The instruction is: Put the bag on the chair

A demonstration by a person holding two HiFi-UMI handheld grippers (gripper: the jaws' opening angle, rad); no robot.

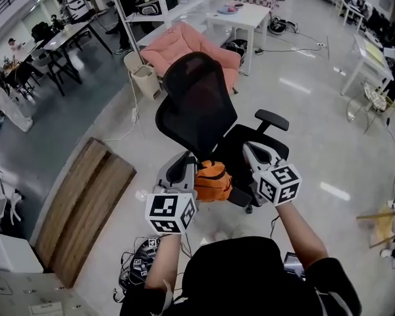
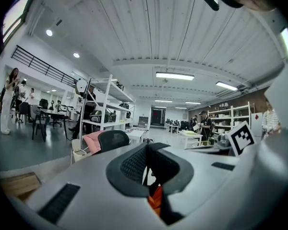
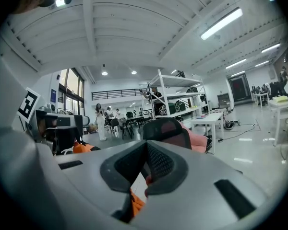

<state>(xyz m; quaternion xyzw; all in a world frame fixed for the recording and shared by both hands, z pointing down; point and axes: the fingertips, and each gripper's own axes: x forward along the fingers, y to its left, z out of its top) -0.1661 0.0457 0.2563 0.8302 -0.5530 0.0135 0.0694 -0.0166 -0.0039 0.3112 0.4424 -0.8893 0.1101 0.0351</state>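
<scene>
Left gripper (image 1: 183, 168) and right gripper (image 1: 255, 155) are both clamped on the orange bag (image 1: 212, 180), held at the chair (image 1: 197, 104) seat's front edge; set-down and release apparently not yet done.

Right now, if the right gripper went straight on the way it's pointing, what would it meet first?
Probably the black chair's backrest: it stands straight beyond the right gripper, whose jaws are shut on the orange bag. How far off it is remains unclear.
</scene>
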